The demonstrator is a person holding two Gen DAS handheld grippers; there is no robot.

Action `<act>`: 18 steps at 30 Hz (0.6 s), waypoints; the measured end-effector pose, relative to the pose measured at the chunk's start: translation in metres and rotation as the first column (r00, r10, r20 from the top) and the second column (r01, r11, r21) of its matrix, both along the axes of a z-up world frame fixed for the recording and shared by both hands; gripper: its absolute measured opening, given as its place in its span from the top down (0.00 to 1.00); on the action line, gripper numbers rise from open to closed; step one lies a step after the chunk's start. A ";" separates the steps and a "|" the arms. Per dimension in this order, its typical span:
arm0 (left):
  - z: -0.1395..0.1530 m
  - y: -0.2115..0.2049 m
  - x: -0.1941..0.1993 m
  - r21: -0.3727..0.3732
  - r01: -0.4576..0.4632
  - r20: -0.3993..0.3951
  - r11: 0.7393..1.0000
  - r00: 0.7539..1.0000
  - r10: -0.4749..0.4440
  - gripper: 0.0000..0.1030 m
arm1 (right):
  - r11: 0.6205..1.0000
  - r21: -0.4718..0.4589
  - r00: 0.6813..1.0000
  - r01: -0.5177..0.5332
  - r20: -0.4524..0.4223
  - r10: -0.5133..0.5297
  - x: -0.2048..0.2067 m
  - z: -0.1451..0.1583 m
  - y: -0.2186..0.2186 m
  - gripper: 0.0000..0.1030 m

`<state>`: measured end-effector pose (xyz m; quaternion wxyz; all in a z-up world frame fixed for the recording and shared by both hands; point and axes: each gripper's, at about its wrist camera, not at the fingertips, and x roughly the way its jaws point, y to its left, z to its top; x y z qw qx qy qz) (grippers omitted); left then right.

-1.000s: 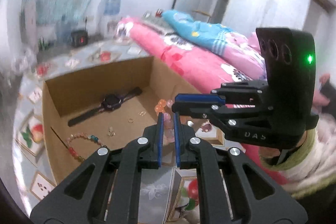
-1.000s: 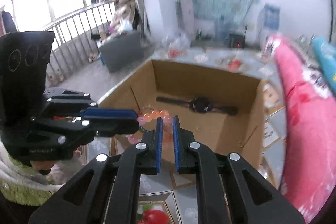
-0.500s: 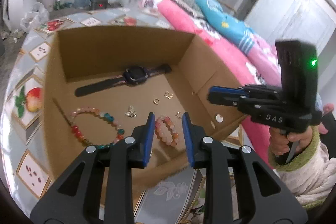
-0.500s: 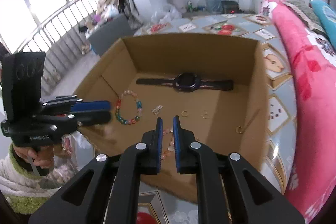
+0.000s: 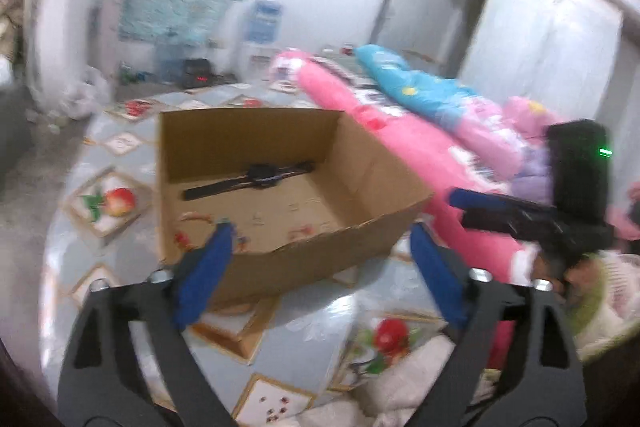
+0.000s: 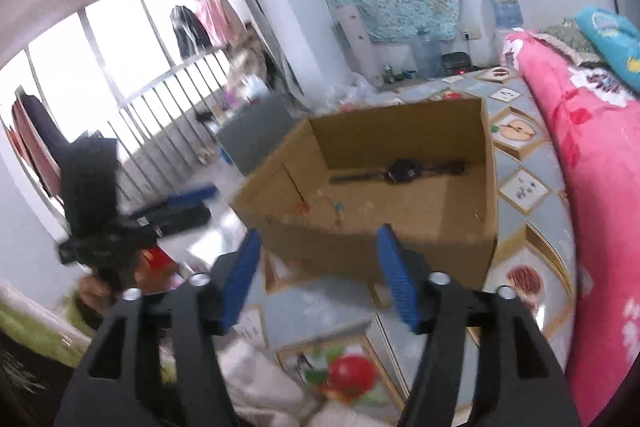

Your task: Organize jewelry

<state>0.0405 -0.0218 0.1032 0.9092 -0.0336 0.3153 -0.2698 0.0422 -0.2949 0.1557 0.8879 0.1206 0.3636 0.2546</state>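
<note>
Now both jaws, just opened, stand empty before the cardboard box (image 5: pixel 320 251) rim.

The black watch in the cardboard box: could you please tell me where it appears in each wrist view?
Left wrist view: the black watch lies left of centre, along the box's far wall.
Right wrist view: it lies right of centre, along that same wall.
Shared landmark: the cardboard box.

A black watch (image 5: pixel 262 175) lies flat along the far wall of the open cardboard box (image 5: pixel 320 247); blurred beaded bracelets (image 5: pixel 192 217) lie nearer.
</note>
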 end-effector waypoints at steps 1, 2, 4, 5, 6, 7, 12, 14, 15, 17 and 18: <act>-0.001 -0.003 -0.003 0.030 -0.036 0.008 0.999 0.999 0.036 0.13 | 0.999 -0.038 1.000 0.013 -0.004 -0.013 -0.003 -0.002 0.004 0.35; -0.003 -0.005 -0.004 0.056 -0.068 0.008 0.996 0.998 0.068 0.12 | 0.992 -0.121 0.999 0.042 -0.016 -0.044 -0.006 -0.008 0.014 0.33; -0.008 -0.010 -0.004 0.098 -0.134 -0.008 0.986 0.991 0.136 0.11 | 0.970 -0.229 0.996 0.076 -0.037 -0.087 -0.004 -0.018 0.025 0.29; -0.011 -0.012 -0.002 0.114 -0.171 -0.018 0.979 0.985 0.174 0.10 | 0.954 -0.285 0.993 0.094 -0.046 -0.111 0.000 -0.023 0.032 0.27; -0.014 -0.013 0.000 0.134 -0.208 -0.027 0.969 0.977 0.214 0.10 | 0.944 -0.313 0.991 0.103 -0.050 -0.125 0.002 -0.027 0.035 0.25; -0.018 -0.015 0.004 0.170 -0.257 -0.039 0.951 0.963 0.267 0.10 | 0.933 -0.338 0.987 0.120 -0.058 -0.148 0.007 -0.030 0.038 0.23; -0.032 -0.017 0.018 0.254 -0.378 -0.062 0.890 0.912 0.405 0.10 | 0.912 -0.349 0.968 0.214 -0.050 -0.246 0.018 -0.027 0.035 0.14; -0.033 -0.017 0.022 0.271 -0.395 -0.069 0.878 0.902 0.427 0.10 | 0.907 -0.348 0.962 0.237 -0.043 -0.268 0.020 -0.027 0.034 0.13; -0.033 -0.019 0.026 0.313 -0.393 -0.069 0.865 0.898 0.434 0.10 | 0.907 -0.345 0.961 0.242 -0.045 -0.273 0.022 -0.027 0.035 0.12; -0.035 -0.024 0.029 0.372 -0.365 -0.069 0.853 0.906 0.418 0.10 | 0.907 -0.337 0.958 0.251 -0.049 -0.283 0.024 -0.027 0.034 0.11; -0.036 -0.027 0.032 0.391 -0.356 -0.074 0.849 0.907 0.415 0.10 | 0.908 -0.333 0.957 0.253 -0.053 -0.286 0.024 -0.028 0.034 0.11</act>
